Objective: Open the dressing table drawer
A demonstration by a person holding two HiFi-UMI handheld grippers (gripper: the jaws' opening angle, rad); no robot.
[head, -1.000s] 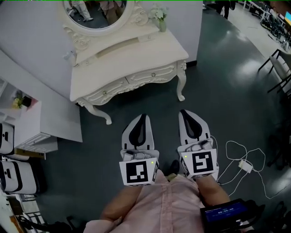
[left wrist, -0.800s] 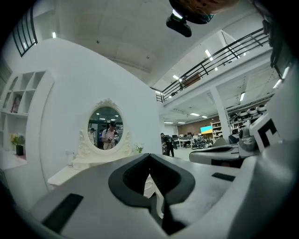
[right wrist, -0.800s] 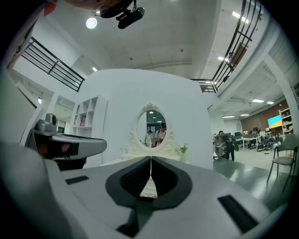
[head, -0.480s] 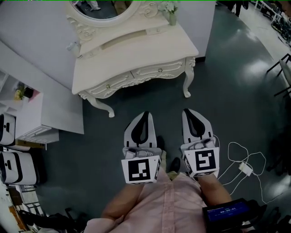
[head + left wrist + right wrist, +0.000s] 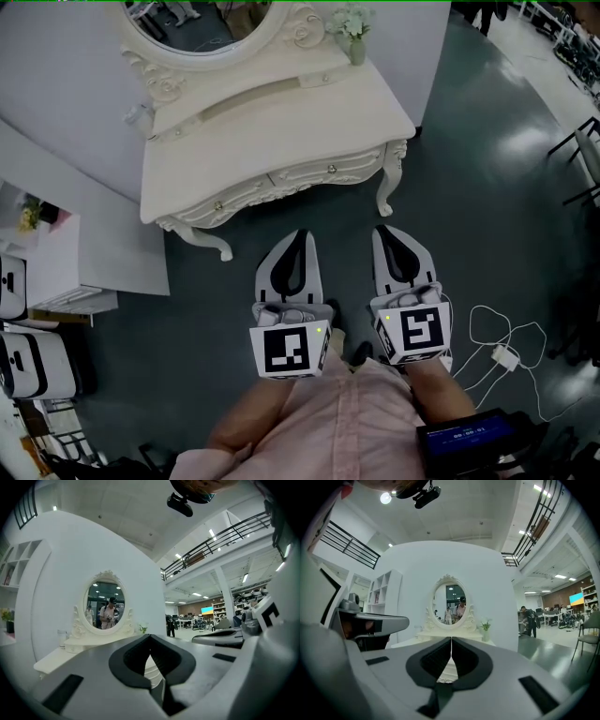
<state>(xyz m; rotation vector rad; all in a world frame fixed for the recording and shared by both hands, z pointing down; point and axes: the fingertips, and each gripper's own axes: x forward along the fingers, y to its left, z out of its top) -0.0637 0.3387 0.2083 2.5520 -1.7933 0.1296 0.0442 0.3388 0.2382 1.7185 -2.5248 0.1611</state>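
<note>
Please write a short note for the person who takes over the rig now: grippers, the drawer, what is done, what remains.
Left gripper: shut, empty, held over the floor in front of the dressing table, not touching it.
Right gripper: shut, empty, beside the left one.
Drawers: two in the table's front, both closed, each with a small knob.
Done: nothing yet on a drawer.
Left: open the jaws, grip one knob, pull the drawer out.

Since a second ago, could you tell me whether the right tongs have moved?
Yes: the right tongs have closed in on the dressing table, nearing its front leg.
</note>
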